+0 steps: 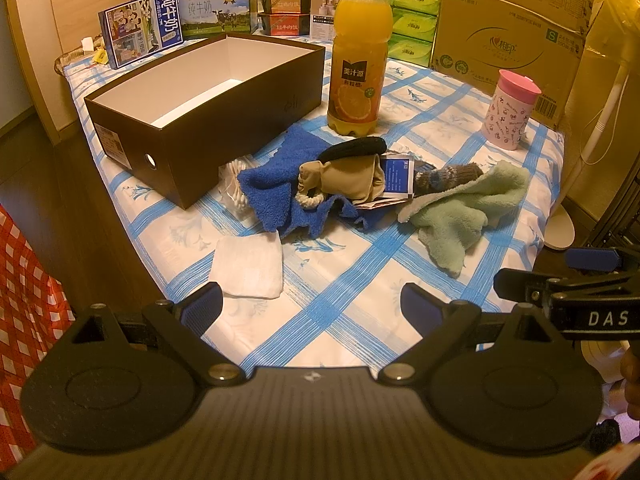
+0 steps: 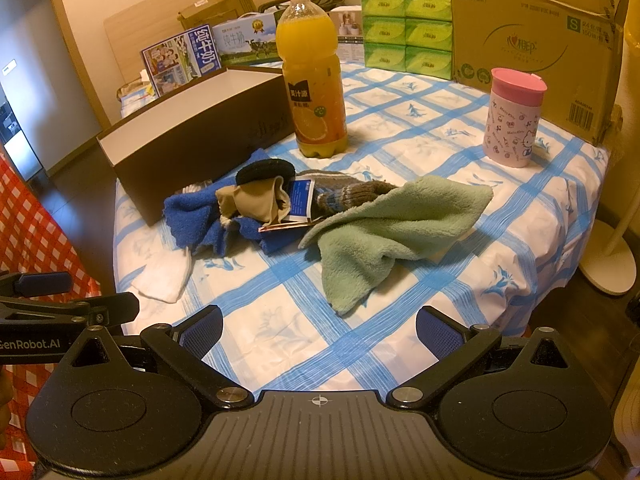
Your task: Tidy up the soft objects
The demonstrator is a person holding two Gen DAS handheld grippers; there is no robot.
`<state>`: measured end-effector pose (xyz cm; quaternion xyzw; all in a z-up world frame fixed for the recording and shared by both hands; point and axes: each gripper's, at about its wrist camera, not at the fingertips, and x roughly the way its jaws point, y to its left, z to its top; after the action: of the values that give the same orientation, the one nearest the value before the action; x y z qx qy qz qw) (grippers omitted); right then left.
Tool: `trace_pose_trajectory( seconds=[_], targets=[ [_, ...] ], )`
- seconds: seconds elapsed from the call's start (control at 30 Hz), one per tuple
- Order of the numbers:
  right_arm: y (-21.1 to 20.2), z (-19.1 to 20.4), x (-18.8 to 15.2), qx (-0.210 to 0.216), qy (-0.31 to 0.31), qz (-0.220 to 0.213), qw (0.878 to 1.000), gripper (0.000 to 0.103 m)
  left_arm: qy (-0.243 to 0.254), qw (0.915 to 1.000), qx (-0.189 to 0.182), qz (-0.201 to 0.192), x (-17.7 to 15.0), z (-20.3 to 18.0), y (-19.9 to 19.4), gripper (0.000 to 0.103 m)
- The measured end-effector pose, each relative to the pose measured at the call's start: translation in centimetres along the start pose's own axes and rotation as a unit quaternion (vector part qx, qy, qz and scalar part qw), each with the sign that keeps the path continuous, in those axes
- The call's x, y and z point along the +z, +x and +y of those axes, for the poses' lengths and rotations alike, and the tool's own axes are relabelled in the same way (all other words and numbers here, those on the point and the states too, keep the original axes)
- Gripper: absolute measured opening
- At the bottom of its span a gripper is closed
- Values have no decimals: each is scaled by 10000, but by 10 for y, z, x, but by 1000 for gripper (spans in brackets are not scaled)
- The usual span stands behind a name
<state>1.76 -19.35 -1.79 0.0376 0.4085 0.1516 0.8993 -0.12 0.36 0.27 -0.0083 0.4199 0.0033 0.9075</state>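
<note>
The left gripper (image 1: 311, 302) and right gripper (image 2: 319, 328) are both hovering level over the near edge of the table (image 2: 400, 92), jaws spread wide and holding nothing. Just beyond them the soft pile is lying in a left-to-right line: a white folded cloth (image 1: 248, 266), a crumpled blue towel (image 1: 272, 184), a beige pouch (image 1: 344, 178), a knitted sock (image 1: 452, 174) and a green towel (image 2: 392, 224). The brown box (image 1: 224, 120) is standing open behind.

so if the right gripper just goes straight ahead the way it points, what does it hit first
Probably the green towel. The right gripper is open over bare tablecloth, and the towel's near corner lies almost dead ahead, before the blue towel. If it travels high it may clear it; depth is hard to judge.
</note>
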Motion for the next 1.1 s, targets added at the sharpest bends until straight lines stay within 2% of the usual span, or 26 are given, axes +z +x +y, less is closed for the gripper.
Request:
trace_pose_trajectory(
  seconds=[1.1],
  targets=[
    [4, -2, -1, 5, 18, -4, 10000, 102, -8, 10000, 1, 22, -3, 4, 7, 95]
  ],
)
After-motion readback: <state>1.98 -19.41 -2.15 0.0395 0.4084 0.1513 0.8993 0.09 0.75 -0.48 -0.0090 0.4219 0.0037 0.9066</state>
